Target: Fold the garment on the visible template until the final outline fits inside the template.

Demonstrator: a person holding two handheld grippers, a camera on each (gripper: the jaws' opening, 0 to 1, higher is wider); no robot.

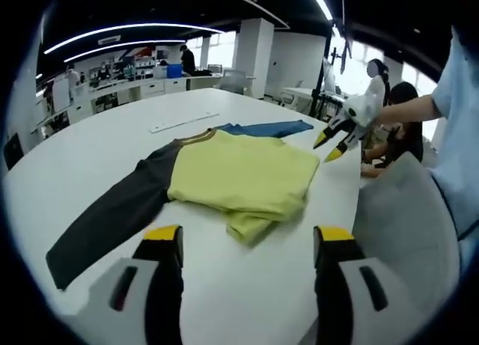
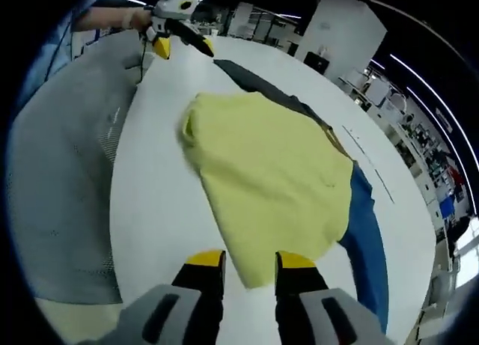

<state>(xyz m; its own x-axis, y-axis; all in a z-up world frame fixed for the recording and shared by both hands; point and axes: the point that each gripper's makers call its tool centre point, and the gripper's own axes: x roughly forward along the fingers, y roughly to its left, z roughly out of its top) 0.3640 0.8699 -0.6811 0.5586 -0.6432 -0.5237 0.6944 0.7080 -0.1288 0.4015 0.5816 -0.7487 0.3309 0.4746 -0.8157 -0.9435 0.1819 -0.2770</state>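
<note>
With both claws wide, grip dark sleeve (image 1: 112,214), lower left of frame, and fold onto shirt (image 1: 243,176).

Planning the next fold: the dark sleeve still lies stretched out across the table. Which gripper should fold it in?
Left, probably. The dark sleeve ends just ahead of the left gripper, while the right gripper hovers at the yellow body's opposite edge.

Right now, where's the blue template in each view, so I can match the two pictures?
Left gripper view: the blue template shows above centre, sticking out past the far edge of the yellow garment.
Right gripper view: it lies at lower right, along the garment's right edge.
Shared landmark: the garment's dark sleeve.
</note>
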